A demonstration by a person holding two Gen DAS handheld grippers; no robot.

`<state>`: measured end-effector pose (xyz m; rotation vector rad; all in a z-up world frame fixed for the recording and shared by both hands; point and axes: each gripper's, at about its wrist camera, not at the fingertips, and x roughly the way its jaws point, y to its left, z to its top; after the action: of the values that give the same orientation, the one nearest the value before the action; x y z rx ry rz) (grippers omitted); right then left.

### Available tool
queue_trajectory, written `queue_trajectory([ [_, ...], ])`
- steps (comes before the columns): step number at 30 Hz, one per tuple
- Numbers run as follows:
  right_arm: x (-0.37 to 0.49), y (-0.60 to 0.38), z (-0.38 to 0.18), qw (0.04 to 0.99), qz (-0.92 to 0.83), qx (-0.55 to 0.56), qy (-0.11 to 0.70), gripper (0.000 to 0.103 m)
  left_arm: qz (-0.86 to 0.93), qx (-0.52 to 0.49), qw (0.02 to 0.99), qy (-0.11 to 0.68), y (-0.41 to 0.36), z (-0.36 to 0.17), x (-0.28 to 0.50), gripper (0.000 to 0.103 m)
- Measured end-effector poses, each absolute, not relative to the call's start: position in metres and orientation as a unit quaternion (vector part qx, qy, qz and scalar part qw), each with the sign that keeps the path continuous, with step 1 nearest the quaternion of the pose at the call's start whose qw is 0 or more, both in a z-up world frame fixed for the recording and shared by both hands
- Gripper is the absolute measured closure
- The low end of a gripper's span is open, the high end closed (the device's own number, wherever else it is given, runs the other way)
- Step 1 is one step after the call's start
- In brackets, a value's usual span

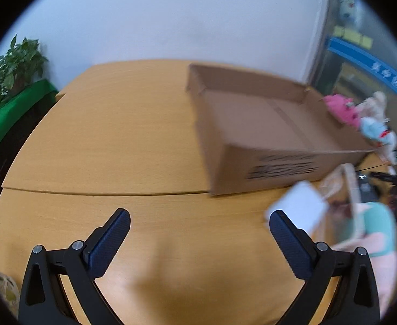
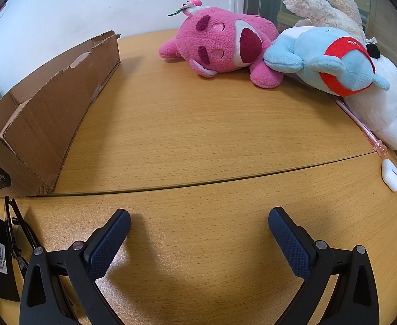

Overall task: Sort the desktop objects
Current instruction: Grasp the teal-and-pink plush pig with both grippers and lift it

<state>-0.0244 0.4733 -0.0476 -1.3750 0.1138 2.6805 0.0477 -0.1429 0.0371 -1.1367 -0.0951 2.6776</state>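
Left tongs [image 1: 199, 218] and right tongs [image 2: 199, 216] both spread wide, nothing between their pads.

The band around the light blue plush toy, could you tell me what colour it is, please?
Red; the band on the light blue plush toy shows best in the right wrist view.

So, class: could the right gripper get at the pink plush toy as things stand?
Probably yes: the right gripper is open, and only bare desk lies between it and the pink plush toy.

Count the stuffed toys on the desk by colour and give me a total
Pink: 1, pink plush
Light blue: 1, blue plush
White: 1, white plush
Cream: 1, cream plush
Total: 4
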Motion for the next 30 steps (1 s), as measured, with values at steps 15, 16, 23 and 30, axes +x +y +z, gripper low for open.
queue_trajectory([
  [15,0.015,0.48,-0.042,0.057,0.875,-0.477,0.049,0.0,0.766,-0.488,0.402,-0.118,-0.004,0.033,0.094,0.001],
  [16,0.026,0.479,-0.038,0.049,0.878,-0.472,0.057,0.0,0.756,-0.5,0.404,-0.12,0.001,0.025,0.093,0.004],
  [23,0.093,0.444,0.021,-0.077,0.906,-0.404,0.095,0.0,0.732,-0.556,0.373,-0.126,0.011,-0.004,0.096,0.022],
  [30,0.094,0.312,0.034,-0.318,0.834,-0.414,0.177,0.0,0.746,-0.539,0.367,-0.135,0.025,-0.01,0.112,0.022],
])
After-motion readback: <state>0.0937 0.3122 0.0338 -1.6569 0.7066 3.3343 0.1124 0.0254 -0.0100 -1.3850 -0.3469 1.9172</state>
